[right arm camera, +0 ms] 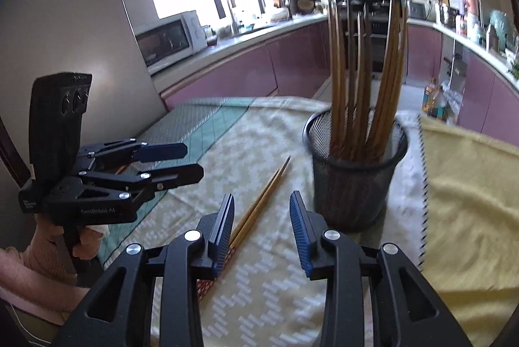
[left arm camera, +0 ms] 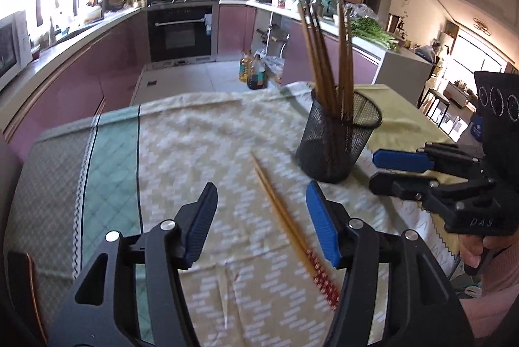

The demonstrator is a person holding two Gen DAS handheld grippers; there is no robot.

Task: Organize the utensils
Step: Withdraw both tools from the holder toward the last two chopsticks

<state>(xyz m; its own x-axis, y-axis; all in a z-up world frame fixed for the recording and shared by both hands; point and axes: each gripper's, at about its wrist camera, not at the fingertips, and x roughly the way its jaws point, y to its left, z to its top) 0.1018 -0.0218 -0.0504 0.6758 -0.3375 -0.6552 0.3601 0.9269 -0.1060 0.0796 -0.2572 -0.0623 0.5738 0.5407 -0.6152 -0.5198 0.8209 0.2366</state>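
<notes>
Both my grippers are hovering over the bench with their fingers released and holding nothing: the left gripper (left arm camera: 262, 218) and the right gripper (right arm camera: 262, 227). Between the left fingers (left arm camera: 201, 222) a pair of chopsticks (left arm camera: 285, 217) is lying flat on the patterned cloth (left arm camera: 181, 145), apart from them. Near it, a black mesh cup (left arm camera: 337, 139) is standing upright, and more chopsticks (left arm camera: 327, 61) are leaning inside it.
</notes>
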